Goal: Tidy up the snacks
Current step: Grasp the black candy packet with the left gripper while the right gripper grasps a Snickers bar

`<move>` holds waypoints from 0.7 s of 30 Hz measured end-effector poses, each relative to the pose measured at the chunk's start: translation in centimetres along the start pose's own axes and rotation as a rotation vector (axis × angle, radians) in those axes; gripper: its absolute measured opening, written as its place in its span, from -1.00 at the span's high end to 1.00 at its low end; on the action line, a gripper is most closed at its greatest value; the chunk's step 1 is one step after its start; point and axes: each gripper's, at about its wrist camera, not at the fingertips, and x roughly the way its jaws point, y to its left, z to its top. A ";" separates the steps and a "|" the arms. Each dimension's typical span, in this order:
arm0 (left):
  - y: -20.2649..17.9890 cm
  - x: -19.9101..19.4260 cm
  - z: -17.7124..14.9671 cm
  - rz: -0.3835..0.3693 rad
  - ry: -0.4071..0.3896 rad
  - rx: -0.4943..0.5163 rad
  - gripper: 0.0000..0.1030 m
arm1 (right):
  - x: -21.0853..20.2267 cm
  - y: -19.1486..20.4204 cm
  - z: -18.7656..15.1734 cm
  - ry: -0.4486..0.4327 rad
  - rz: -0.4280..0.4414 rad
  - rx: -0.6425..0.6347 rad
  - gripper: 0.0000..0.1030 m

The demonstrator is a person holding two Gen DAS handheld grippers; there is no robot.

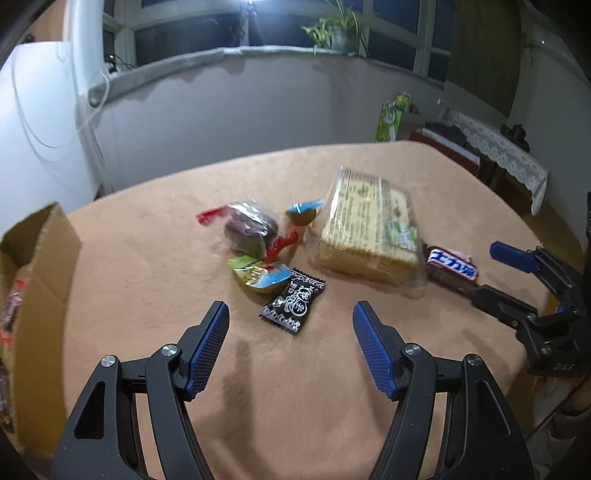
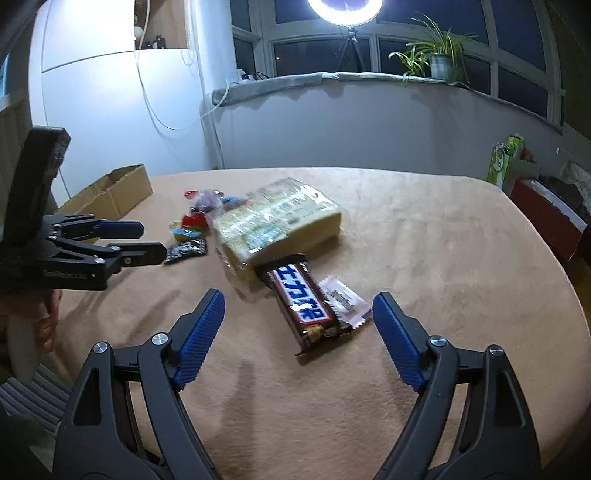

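Ahead of the left gripper [image 1: 291, 319], jaws gaping wide and gripping nothing, a black sachet [image 1: 293, 305] is lying light and crinkly; pinching across its flat middle looks best. From the right wrist, the right gripper [image 2: 298, 308] is gaping empty around a stiff, slippery bar [image 2: 301, 301]; mid-length suits.

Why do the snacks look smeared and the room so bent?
Left wrist view: the wafer pack and candies are motion-blurred, and the fisheye lens bows the windowsill. Right wrist view: the ring light glares white at the top, the chocolate bar is slightly soft, and the open right tool casts shadows on the tablecloth.
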 end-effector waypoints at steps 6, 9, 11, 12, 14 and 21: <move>0.0 1.6 0.0 -0.027 0.038 0.000 -0.34 | 1.0 -0.3 0.4 0.016 0.008 -0.015 -0.47; -0.3 2.1 0.1 -0.035 0.064 0.018 0.11 | 1.6 -0.2 0.4 0.037 0.013 -0.031 -0.23; -0.5 2.2 0.1 -0.028 0.067 0.025 0.20 | 1.9 -0.2 0.3 0.048 0.020 -0.031 -0.05; -0.5 2.2 0.2 -0.032 0.068 0.027 0.27 | 1.9 -0.2 0.2 0.051 0.020 -0.030 0.03; -0.6 2.2 0.3 -0.037 0.070 0.036 0.34 | 1.9 -0.2 0.1 0.051 0.016 -0.031 0.06; -1.2 2.6 0.6 -0.042 0.072 0.068 0.52 | 1.3 -0.4 -0.3 0.047 0.004 -0.023 0.43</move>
